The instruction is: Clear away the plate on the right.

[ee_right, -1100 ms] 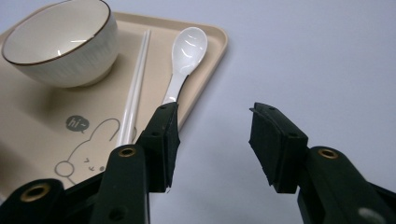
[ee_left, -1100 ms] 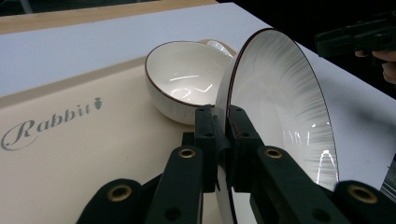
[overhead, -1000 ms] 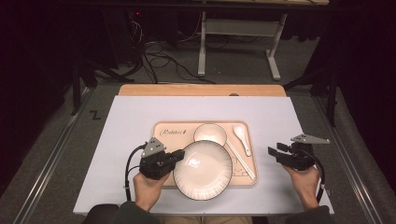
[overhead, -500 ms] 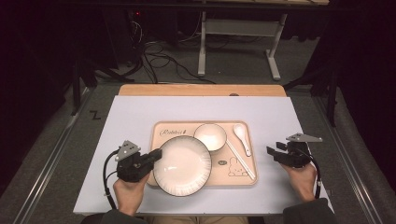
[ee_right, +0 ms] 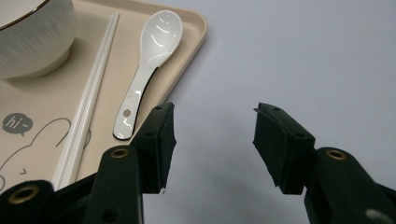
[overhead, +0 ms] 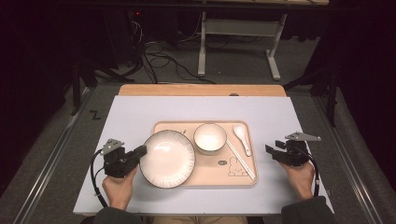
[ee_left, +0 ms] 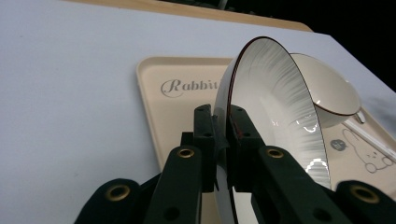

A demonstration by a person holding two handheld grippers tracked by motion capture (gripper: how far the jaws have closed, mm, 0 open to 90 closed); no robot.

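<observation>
From the high view, your left tool has the plate pinched by its left rim, and the plate hangs half over the left edge of the tray, its outer part above the white surface. The bowl, spoon and chopsticks sit on the tray, so I'd judge the unloading has only begun: one piece on its way off, three to go. Your right tool waits just off the tray's right edge, holding nothing.

Left gripper view now: the plate stands tilted on edge in the frame, its rim clamped tight between the two narrow jaws, the bowl just behind it. It isn't set down yet.

Right gripper view: jaws wide and they've just been opening further, with bare surface between them. The spoon lies near the left jaw, chopsticks beside it. That looks like your next pick.
</observation>
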